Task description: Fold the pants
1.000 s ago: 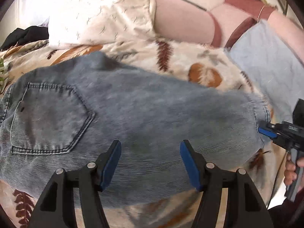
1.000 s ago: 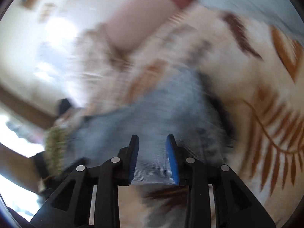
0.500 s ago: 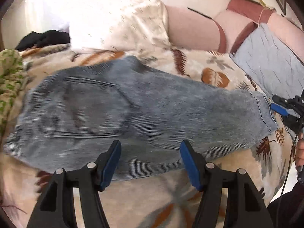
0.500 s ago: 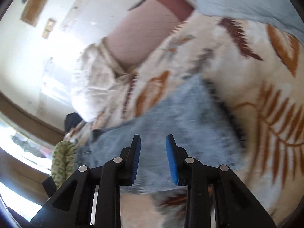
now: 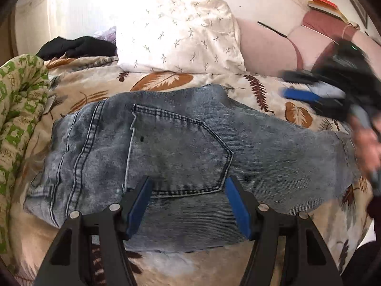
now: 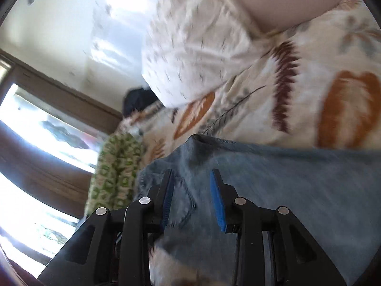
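Your right gripper (image 6: 191, 197) has let go of the hem end of the jeans (image 5: 181, 152) and swung away from it: a second ago its blue pads sat at that hem, and now, seen from the left camera, it is a blur lifted off to the right of and beyond your left gripper (image 5: 188, 205), over the leaf-print bedspread (image 5: 164, 81). Its jaws have just been opening a little and stand apart with nothing pinched between them; denim lies under and ahead of them. Your left gripper is open wide and empty too, hovering over the back pocket (image 5: 181, 152), with the waistband end off to its left. The jeans lie flat on the bedspread, already doubled leg on leg it seems, so that fold looks settled and the next one, hem toward waist, is probably yours to start
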`<state>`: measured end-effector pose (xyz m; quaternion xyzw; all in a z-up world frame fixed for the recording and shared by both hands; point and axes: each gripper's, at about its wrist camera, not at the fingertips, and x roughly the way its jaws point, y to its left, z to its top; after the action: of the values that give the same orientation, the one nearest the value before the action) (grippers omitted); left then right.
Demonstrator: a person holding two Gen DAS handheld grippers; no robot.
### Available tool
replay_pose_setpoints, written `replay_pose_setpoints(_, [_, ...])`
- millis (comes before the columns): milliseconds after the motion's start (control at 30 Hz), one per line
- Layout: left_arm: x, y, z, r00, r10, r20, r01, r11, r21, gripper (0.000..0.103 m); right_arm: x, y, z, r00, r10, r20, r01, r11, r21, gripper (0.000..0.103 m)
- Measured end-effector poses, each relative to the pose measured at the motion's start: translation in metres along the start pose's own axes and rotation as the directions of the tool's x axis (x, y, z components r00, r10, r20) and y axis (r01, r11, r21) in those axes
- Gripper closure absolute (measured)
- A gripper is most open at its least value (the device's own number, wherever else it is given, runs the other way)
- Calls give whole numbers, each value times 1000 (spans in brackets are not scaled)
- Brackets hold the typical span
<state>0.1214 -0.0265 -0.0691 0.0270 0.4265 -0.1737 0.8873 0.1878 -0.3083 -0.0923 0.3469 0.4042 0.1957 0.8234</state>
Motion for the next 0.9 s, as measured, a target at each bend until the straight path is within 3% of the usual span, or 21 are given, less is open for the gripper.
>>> replay_pose_setpoints(100, [-6,8,4,999,-10,35,9,1000,19,36,51,13,26,997,-31,-69,28,999,-45,72])
replay_pose_setpoints(200, [-10,20,15,998,-27,53,28,999,-14,34,76,16,37,993,-58,-107,49,995,-87,72])
replay_pose_setpoints(400, [-13,59,28,991,126,34,-120,985,-126,31,106,19,38,986,-93,-141,78,991,-112,72])
replay_pose_setpoints(500, [-6,81,23,974,227,2,-224,964,-142,31,122,22,40,978,-138,-157,118,984,-133,71])
replay_pose_setpoints(667, [29,99,14,975,181,-129,-197,972,-128,29,135,27,47,957,-220,-188,190,967,-168,68])
replay_pose_setpoints(767, [37,104,12,971,198,-134,-217,966,-143,21,118,30,53,978,-170,-117,152,976,-155,68])
replay_pose_setpoints(900, [25,102,19,977,198,-84,-210,965,-158,24,122,24,55,961,-227,-156,202,966,-161,67])
